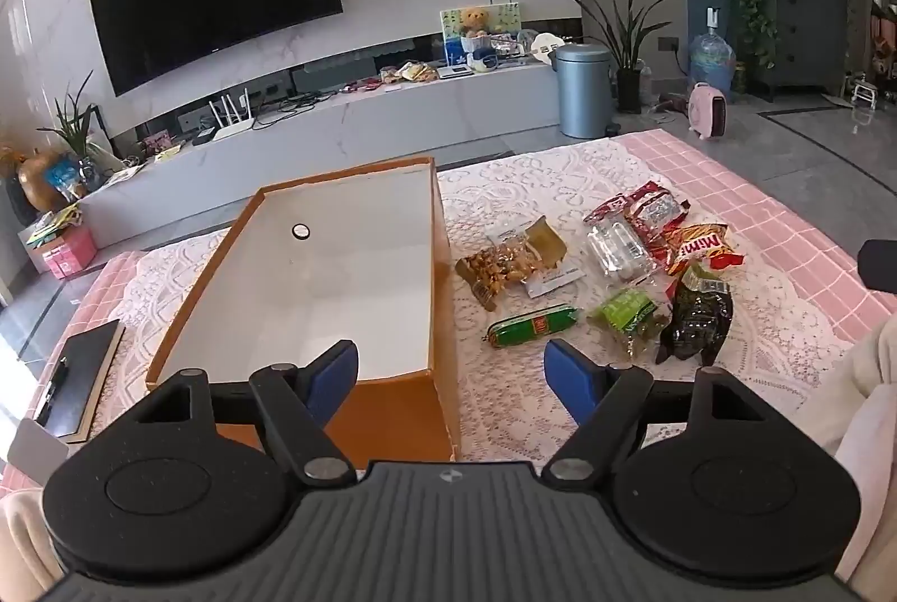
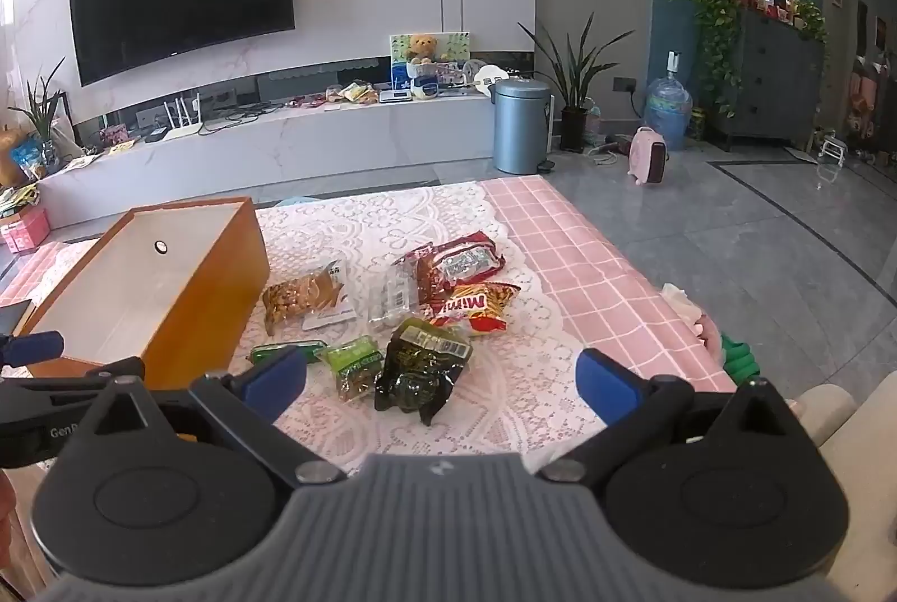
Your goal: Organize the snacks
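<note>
An empty orange box [image 1: 443,322] with a white inside stands on the lace-covered table [image 1: 516,411]; it also shows in the right wrist view [image 2: 207,310]. To its right lie several snack packs: a nut bag [image 1: 504,265], a green sausage stick [image 1: 532,326], a green pack [image 1: 630,316], a dark pack [image 1: 695,316], a clear pack [image 1: 616,246], a red Mimi pack [image 1: 701,249]. My left gripper [image 1: 451,380] is open and empty at the box's near right corner. My right gripper [image 2: 443,378] is open and empty, just short of the dark pack [image 2: 420,366].
A clipboard [image 1: 78,378] lies at the table's left edge. The pink checked cloth [image 2: 588,288] runs to the table's right edge. Beyond the table are a TV bench [image 1: 336,125], a blue bin [image 1: 583,92] and grey floor.
</note>
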`<state>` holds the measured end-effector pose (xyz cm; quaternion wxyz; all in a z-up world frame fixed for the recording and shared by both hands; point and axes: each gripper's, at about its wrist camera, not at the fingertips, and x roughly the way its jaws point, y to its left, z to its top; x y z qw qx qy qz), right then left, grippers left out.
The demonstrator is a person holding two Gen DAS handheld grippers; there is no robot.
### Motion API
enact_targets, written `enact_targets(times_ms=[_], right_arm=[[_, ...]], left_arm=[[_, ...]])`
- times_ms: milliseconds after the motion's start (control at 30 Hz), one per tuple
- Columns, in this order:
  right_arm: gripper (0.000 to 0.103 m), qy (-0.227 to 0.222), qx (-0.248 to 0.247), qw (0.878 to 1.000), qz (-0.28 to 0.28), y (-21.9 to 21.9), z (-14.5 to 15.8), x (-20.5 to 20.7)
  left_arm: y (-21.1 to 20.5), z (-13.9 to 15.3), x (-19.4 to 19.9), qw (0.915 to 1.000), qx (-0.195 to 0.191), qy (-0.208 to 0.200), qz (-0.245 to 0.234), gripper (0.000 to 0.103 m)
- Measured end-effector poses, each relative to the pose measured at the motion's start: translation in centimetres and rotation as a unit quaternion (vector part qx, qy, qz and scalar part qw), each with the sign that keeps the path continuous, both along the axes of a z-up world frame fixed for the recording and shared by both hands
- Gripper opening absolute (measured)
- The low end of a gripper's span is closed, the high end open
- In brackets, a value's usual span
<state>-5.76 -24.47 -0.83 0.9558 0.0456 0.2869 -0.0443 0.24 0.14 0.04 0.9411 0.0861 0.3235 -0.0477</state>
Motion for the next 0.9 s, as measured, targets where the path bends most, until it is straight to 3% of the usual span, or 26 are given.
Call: enact_targets(times_ms=[233,900], right_arm=[[0.099,0.001,-0.004,1.000,0.000,0.08,0.05,-0.09],[0.099,0.011,0.000,1.000,-0.004,0.17,-0.26,-0.23]], left_arm=[[1.22,1.02,-0.61,0.9999,-0.014,-0.002,0.004,0.086],[0.53,0.45,-0.68,0.9999,-0.012,-0.006,0.007,0.086]])
